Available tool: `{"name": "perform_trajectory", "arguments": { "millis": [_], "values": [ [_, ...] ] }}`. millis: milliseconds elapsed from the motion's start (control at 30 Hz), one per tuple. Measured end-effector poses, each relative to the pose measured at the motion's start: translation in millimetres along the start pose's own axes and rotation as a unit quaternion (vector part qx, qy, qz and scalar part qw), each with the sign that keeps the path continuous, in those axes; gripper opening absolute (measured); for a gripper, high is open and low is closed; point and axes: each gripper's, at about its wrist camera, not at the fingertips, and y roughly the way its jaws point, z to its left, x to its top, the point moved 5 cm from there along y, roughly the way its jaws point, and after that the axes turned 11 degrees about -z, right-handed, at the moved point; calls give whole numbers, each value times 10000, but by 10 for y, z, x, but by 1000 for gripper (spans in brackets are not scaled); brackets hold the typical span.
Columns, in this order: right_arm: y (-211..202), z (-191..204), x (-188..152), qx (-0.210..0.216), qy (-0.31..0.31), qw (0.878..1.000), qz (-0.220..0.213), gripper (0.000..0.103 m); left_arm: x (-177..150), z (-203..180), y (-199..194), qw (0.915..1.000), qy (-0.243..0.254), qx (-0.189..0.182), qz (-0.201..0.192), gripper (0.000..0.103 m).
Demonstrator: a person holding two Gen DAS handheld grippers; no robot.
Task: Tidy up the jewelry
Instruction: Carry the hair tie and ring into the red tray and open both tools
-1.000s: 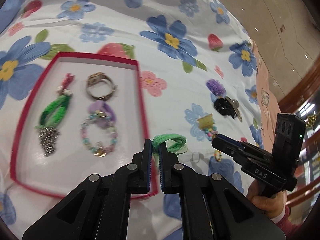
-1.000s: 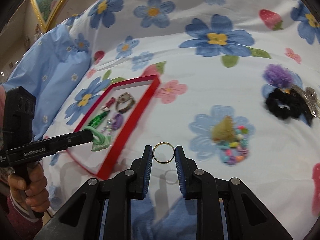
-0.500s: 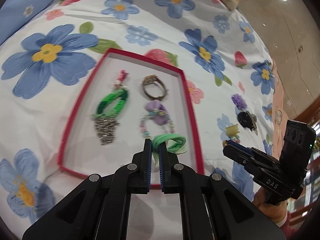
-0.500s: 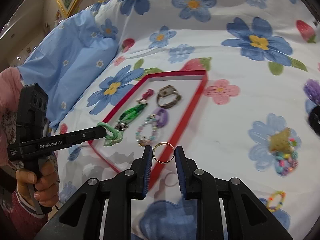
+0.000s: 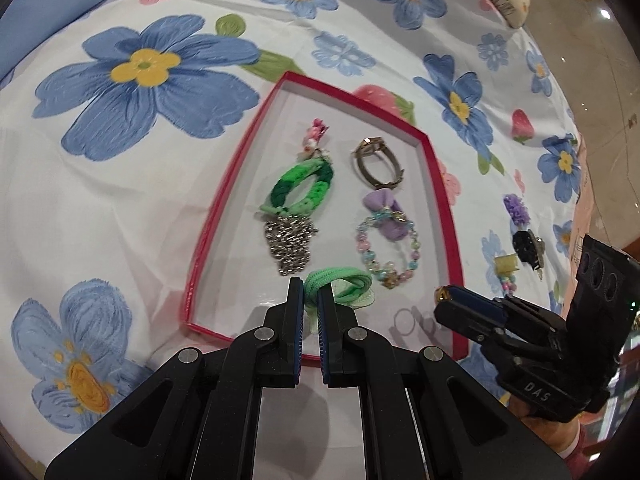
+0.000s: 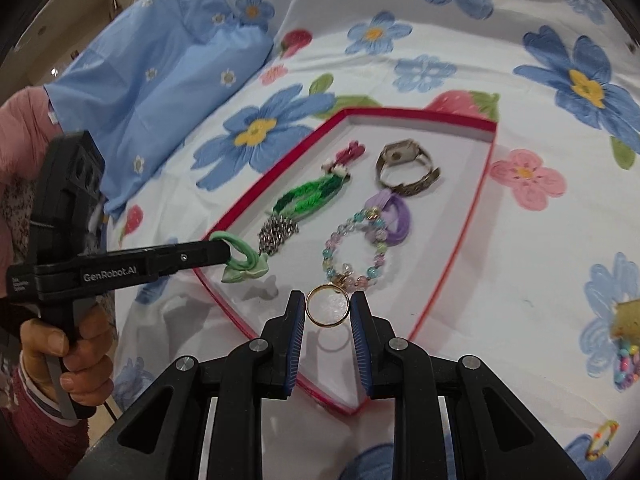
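Floral bedsheet (image 5: 120,184) carries the red tray (image 5: 440,184); over its near end the left claw (image 5: 309,292) pinches a soft green hair tie (image 5: 344,282), limp and light. Beside it the right claw (image 6: 327,306) holds a gold ring (image 6: 327,311) across its rim, narrow: stiff, slick, apt to slip
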Motion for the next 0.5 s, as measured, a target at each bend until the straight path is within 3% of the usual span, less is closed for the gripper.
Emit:
{"name": "perform_trajectory", "arguments": {
  "millis": [500],
  "values": [
    [398,70,-75,-188,-539,9955,753,24,-11,179,259,9991,-134,271,302,6]
  ]
}}
